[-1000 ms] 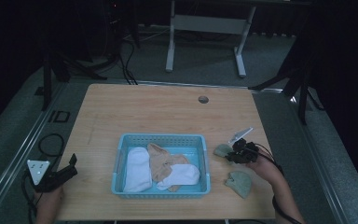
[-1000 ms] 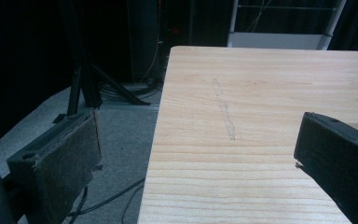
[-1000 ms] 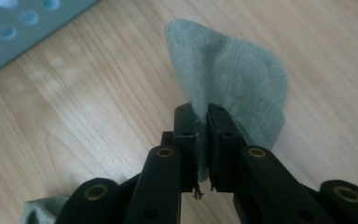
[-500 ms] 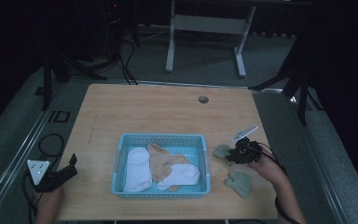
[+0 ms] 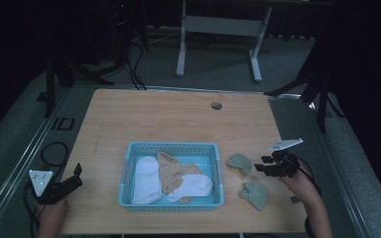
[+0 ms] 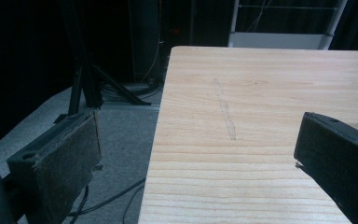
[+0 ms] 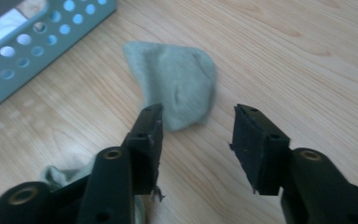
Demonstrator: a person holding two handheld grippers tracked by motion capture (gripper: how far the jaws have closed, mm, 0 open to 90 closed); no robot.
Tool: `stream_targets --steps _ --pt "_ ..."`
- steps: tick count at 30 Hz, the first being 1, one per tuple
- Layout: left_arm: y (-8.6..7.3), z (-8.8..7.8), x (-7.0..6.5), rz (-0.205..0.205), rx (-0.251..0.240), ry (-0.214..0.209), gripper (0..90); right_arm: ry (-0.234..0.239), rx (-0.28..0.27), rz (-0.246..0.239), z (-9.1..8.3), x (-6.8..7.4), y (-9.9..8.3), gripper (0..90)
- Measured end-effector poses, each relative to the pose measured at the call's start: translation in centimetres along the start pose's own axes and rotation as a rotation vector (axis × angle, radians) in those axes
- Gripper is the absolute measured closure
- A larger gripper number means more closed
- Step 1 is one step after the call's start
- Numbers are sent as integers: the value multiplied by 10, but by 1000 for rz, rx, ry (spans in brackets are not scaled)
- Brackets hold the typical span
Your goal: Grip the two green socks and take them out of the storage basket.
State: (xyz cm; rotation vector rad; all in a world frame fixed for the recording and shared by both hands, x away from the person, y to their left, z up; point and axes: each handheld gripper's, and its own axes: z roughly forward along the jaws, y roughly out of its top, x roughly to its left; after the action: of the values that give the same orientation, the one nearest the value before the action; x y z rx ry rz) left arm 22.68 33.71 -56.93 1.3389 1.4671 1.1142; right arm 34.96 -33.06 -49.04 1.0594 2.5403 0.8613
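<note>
Right gripper (image 7: 196, 135): jaws spread apart, nothing between them — poised just short of the nearer green sock (image 7: 177, 84), aimed at its near edge.
Left gripper (image 6: 196, 154): jaws wide apart, empty, resting at the table's (image 5: 178, 119) near left corner, well apart from the work.
Nearer green sock: flat on the bare wood, just right of the basket (image 5: 129, 171), just ahead of the right gripper's tips in the right gripper view.
Second green sock (image 5: 254, 194): also on the wood, near the first, closer to the table's front edge — under the left jaw in the right gripper view.
Basket: holds a white sock (image 5: 146, 179), a tan piece (image 5: 171, 171) and another white piece (image 5: 194, 186).
Progress: probably past halfway — several pieces already in, two green socks left outside.
Next: likely a short reach forward and down, then a pinch on the nearer sock.
</note>
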Motion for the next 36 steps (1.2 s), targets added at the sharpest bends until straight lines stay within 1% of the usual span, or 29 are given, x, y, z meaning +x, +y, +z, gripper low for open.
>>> stream_targets --steps 1,3,4,5,7,9,12,13,14,17,18,20,23,24,26,27,28,29,30,31,32,33,34,36 --pt "0 0 0 -1 0 -1 7 -1 -8 6 -1 -1 -3 469" --pt "0 0 0 -1 -2 -6 8 -7 -14 25 -2 -4 -9 395" --pt "0 0 1 -2 -2 -5 7 -20 -20 39 -2 -5 -13 367" --pt "0 0 1 -4 -1 -5 7 -26 -24 51 -2 -6 -15 354" --pt "0 0 1 -3 -1 -5 7 -40 -25 84 -2 -9 -20 301" --pt "0 0 0 -1 -1 -6 7 -82 -35 119 -2 -12 -26 296" --pt "0 0 1 -3 -1 -6 7 -128 -85 156 -4 -16 -33 292" --pt "0 0 1 -3 -1 -5 7 -151 -103 178 -5 -18 -36 274" --pt "0 0 1 -2 -1 -6 7 -164 -115 194 -5 -19 -38 266" --pt "0 0 0 -3 -1 -6 7 -204 -147 251 -6 -22 -47 208" --pt "0 0 1 -2 -1 -6 7 -209 -157 265 -6 -24 -50 189" --pt "0 0 0 -1 -1 -5 7 -243 -163 284 -5 -24 -57 121" --pt "0 0 0 -1 1 -4 7 -236 -172 313 -2 -26 -69 117" --pt "0 0 0 0 4 -4 7 -244 -173 321 -2 -26 -71 117" --pt "0 0 0 2 6 -5 7 -282 -189 345 0 -25 -78 117" --pt "0 0 0 3 6 -6 7 -285 -196 354 0 -25 -80 117" --pt "0 0 0 4 5 -6 7 -300 -203 364 0 -25 -83 117" --pt "0 0 0 4 5 -6 7 -300 -203 364 0 -25 -83 117" --pt "0 0 0 3 3 -8 7 -327 -213 388 1 -24 -88 117" --pt "0 0 0 4 2 -7 7 -334 -234 417 1 -23 -94 117" --pt "0 0 0 4 2 -7 7 -344 -248 432 2 -21 -97 117" --pt "0 0 0 4 2 -7 7 -360 -254 439 3 -20 -100 117" --pt "0 0 0 4 3 -7 8 -387 -248 444 4 -19 -102 117" --pt "0 0 0 4 3 -7 7 -450 -257 433 6 -15 -106 124"
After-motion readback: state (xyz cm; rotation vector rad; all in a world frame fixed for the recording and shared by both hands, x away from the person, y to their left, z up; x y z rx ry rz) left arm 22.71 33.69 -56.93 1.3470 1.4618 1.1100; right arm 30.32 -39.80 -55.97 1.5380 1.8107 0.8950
